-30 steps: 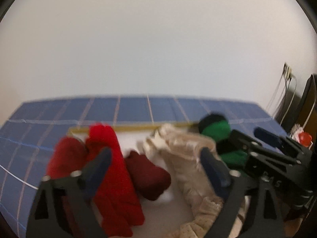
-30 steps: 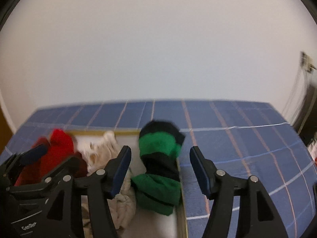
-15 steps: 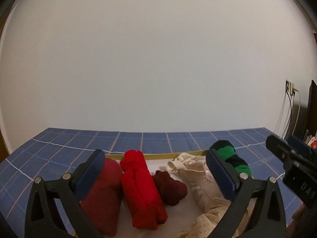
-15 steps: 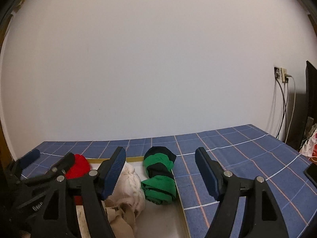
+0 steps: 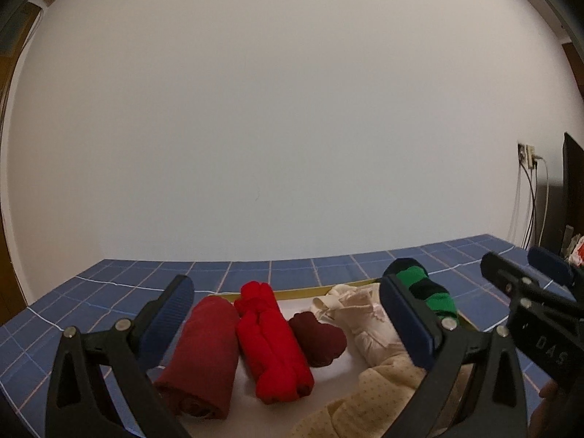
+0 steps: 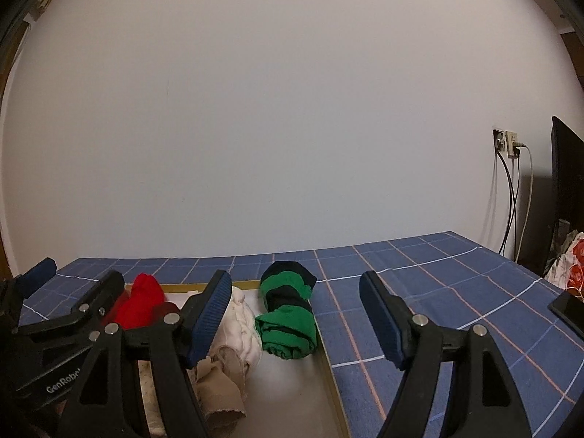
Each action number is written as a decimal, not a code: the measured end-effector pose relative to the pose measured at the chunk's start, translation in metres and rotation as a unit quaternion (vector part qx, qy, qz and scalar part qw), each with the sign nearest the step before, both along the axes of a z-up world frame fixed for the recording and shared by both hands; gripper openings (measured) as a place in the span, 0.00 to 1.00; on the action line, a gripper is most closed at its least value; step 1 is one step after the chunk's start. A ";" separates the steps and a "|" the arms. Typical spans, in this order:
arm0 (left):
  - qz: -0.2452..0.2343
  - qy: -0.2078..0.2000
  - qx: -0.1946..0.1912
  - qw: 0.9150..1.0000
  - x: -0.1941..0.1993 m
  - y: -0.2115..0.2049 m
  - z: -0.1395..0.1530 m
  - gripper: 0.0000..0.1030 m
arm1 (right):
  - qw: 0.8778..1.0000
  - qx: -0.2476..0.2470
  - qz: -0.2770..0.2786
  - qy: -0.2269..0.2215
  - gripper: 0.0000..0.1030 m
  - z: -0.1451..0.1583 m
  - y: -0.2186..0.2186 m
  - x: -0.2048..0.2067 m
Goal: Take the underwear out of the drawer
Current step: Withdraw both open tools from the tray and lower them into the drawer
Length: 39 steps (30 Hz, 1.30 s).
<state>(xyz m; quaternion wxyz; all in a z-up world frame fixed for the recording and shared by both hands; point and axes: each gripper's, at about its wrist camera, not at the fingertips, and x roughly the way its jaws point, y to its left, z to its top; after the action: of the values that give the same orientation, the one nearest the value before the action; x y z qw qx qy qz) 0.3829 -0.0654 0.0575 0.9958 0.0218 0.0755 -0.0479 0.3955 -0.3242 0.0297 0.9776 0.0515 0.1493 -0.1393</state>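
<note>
Underwear rolls all in the drawer (image 5: 330,292), none lifted out, so task looks barely begun. Left wrist view: dark red roll (image 5: 204,350) far left, bright red roll (image 5: 272,343) just right of it and touching, small maroon bundle (image 5: 317,335) next, cream garments (image 5: 365,328) right of centre, green/black striped roll (image 5: 425,288) at far right by drawer edge. Left gripper (image 5: 288,328) spread wide, nothing btwn pads, hangs above the red rolls w/o contact. Right gripper body in at far right of frame. Right wrist view: same green/black roll (image 6: 288,314) sits btwn the right gripper (image 6: 295,321) fingers but farther off, no pad contact; jaws wide apart, empty. Cream pile (image 6: 241,323) and beige cloth (image 6: 219,387) near left, red roll tip (image 6: 144,301) beyond. Blue checked cloth (image 6: 438,292) around drawer, bare of garments. Left to do, judging by this: close on a roll, lift, set outside drawer; prob. repeat for the rest.
</note>
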 end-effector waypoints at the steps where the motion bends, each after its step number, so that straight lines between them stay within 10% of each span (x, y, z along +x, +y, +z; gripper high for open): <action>1: 0.004 0.001 -0.006 1.000 0.000 0.003 0.000 1.00 | 1.000 0.002 0.001 0.002 0.72 0.000 0.001 0.000; 9: 0.026 0.056 -0.069 0.996 0.002 0.029 -0.007 1.00 | 1.000 0.001 0.017 0.012 0.72 -0.002 0.012 -0.011; 39: -0.014 0.151 -0.030 0.988 -0.136 0.047 -0.044 1.00 | 0.997 0.016 0.036 0.066 0.72 -0.005 0.043 -0.139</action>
<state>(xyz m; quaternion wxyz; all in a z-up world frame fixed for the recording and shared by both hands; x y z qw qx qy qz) 0.2471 -0.0189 0.0137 0.9723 -0.0148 0.2235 -0.0666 0.2570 -0.2812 0.0243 0.9691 0.0526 0.2172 -0.1043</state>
